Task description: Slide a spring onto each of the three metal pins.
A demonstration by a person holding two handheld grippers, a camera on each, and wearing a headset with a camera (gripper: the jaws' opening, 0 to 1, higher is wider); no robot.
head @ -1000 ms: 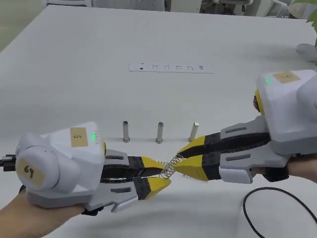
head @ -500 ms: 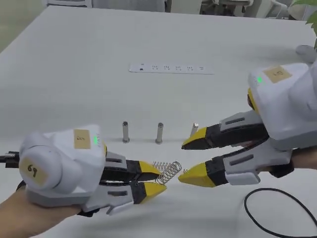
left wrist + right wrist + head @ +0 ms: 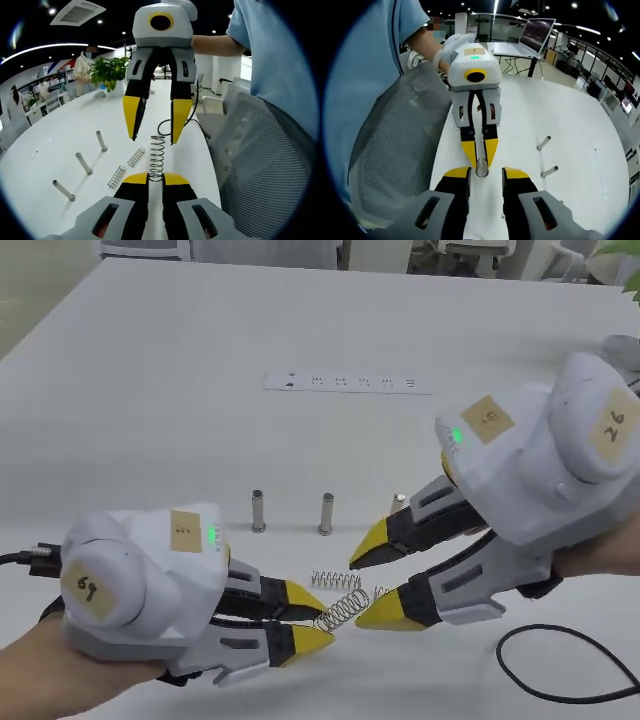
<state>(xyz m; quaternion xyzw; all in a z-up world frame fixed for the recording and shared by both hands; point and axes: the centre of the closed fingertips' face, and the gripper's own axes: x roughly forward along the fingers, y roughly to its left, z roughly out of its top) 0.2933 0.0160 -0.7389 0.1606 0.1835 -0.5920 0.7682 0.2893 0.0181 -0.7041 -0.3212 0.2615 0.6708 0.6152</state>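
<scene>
My left gripper [image 3: 312,623] is shut on one end of a steel spring [image 3: 340,608], which sticks out to the right above the table. Facing it, my right gripper [image 3: 372,585] stands open, its yellow fingertips [image 3: 366,552] above and below the spring's free end. In the left gripper view the spring [image 3: 156,157] rises from my shut jaws toward the open right gripper [image 3: 153,136]. The right gripper view looks down the spring's bore [image 3: 481,167], just beyond my own gripper [image 3: 486,173]. Three metal pins [image 3: 258,512] [image 3: 326,513] [image 3: 397,504] stand bare in a row behind.
Two loose springs [image 3: 136,156] [image 3: 116,176] lie on the white table [image 3: 150,390] in front of the pins. A white power strip [image 3: 347,384] lies farther back. A black cable [image 3: 560,665] loops at the near right.
The right gripper, shut on the spring's other end a second ago, has opened and let go; it now sits tilted higher. The left gripper kept hold of the spring.
</scene>
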